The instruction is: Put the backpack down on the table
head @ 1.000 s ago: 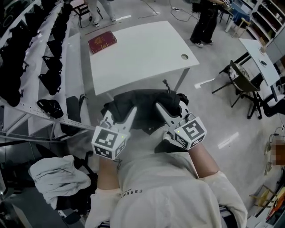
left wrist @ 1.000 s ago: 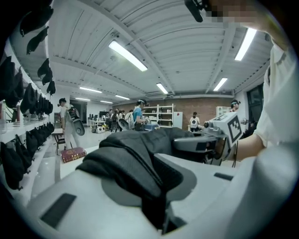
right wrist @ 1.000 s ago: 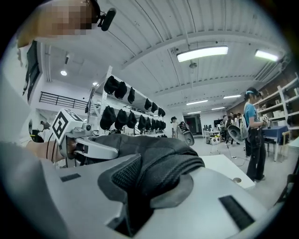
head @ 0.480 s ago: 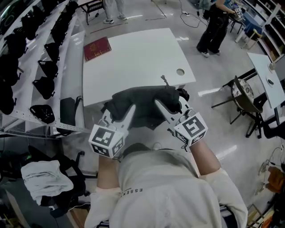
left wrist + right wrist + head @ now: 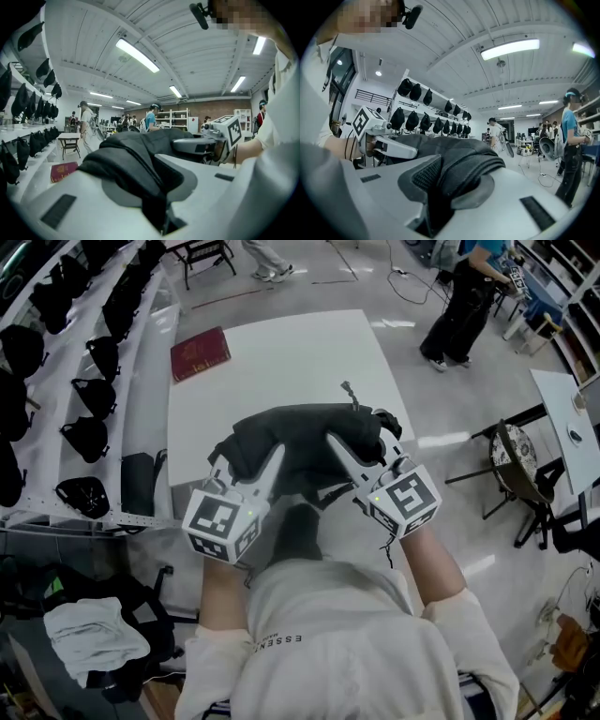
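Because the dark backpack (image 5: 305, 442) is soft fabric that bunches and sags, it is best taken by gathered folds at each side. The left gripper (image 5: 269, 460) and right gripper (image 5: 339, 444) are each clamped narrowly on such a fold. It hangs between them over the near edge of the white bench (image 5: 281, 352), probably light and likely to slump.

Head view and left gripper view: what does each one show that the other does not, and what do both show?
Only the head view shows the white table from above and the left gripper with its marker cube. Only the left gripper view shows the ceiling lights and the left jaws closed on dark fabric of the backpack. Both show the backpack, the red book and the right gripper.
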### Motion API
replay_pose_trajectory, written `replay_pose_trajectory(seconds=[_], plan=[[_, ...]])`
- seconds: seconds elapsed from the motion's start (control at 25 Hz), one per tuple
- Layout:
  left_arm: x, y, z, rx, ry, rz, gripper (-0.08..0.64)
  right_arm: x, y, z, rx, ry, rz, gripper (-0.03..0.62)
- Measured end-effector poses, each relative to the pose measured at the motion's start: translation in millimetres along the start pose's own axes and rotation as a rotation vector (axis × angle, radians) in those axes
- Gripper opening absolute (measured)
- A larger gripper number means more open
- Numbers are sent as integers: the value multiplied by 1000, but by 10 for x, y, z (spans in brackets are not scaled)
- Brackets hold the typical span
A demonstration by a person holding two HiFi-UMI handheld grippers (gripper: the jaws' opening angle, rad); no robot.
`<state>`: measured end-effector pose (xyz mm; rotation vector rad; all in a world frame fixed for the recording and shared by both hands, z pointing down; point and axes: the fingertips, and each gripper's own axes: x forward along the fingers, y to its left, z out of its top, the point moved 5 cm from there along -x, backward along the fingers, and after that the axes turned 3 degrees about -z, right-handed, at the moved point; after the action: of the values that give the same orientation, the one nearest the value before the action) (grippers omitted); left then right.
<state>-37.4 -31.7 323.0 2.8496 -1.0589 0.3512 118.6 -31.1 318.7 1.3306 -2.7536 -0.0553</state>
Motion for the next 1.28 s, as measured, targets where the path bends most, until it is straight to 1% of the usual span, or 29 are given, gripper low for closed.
replay_pose_trajectory(seconds=[0.12, 0.28, 0.52, 0.72, 1.04, 1.16, 1.28], plan=[[247, 298, 118, 6, -22, 8, 72, 314, -265, 77, -26, -11, 0, 89], [571, 742, 274, 13, -39, 14, 72, 775, -613, 156, -36, -16, 3, 89], [992, 1497, 378, -17, -36, 12, 72, 1558, -1029, 195, -54, 0, 19, 91], [1324, 2054, 534, 20, -29, 17, 72, 2124, -1366, 221, -28, -16, 13, 91], [1808, 2929, 620, 8, -63, 24, 72, 3032, -1835, 267, -71, -15, 25, 92], [2040, 3170, 644, 15, -71, 31, 72, 3288, -2062, 237, -78, -10, 25, 92], [2229, 3379, 629, 19, -81, 37, 72, 3520, -2232, 185, -83, -32, 42, 92]])
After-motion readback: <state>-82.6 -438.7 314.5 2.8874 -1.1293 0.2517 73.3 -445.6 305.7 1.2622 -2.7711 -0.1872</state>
